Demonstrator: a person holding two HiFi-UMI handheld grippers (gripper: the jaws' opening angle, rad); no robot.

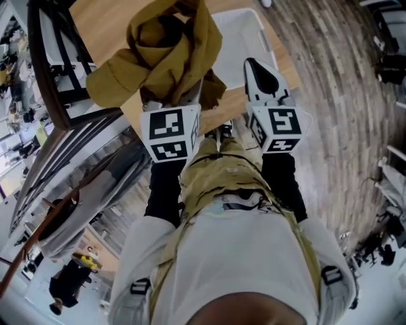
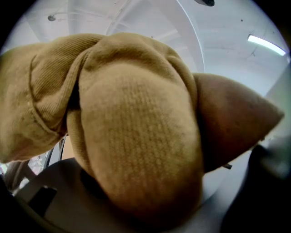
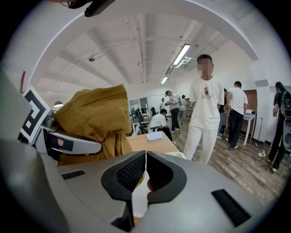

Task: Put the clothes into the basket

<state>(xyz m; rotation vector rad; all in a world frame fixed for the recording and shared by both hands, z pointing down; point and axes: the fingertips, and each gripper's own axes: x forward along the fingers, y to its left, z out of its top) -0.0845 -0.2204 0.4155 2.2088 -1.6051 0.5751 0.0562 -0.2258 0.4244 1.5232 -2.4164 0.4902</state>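
A mustard-yellow knit garment [image 1: 166,54] hangs bunched from my left gripper [image 1: 172,98], which is shut on it; the cloth hides the fingertips. In the left gripper view the garment [image 2: 136,132] fills nearly the whole picture right in front of the jaws. It is held above the wooden table [image 1: 101,19], just left of the white basket [image 1: 244,38]. My right gripper [image 1: 255,68] hovers at the basket's near right side, shut with nothing in it; its black pads [image 3: 132,170] meet. The right gripper view shows the garment [image 3: 97,116] to its left.
A black chair frame [image 1: 54,70] and stacked racks stand left of the table. In the right gripper view a person in white [image 3: 204,113] stands close on the wood floor, others farther back, and a folded white cloth [image 3: 154,135] lies at the table's far end.
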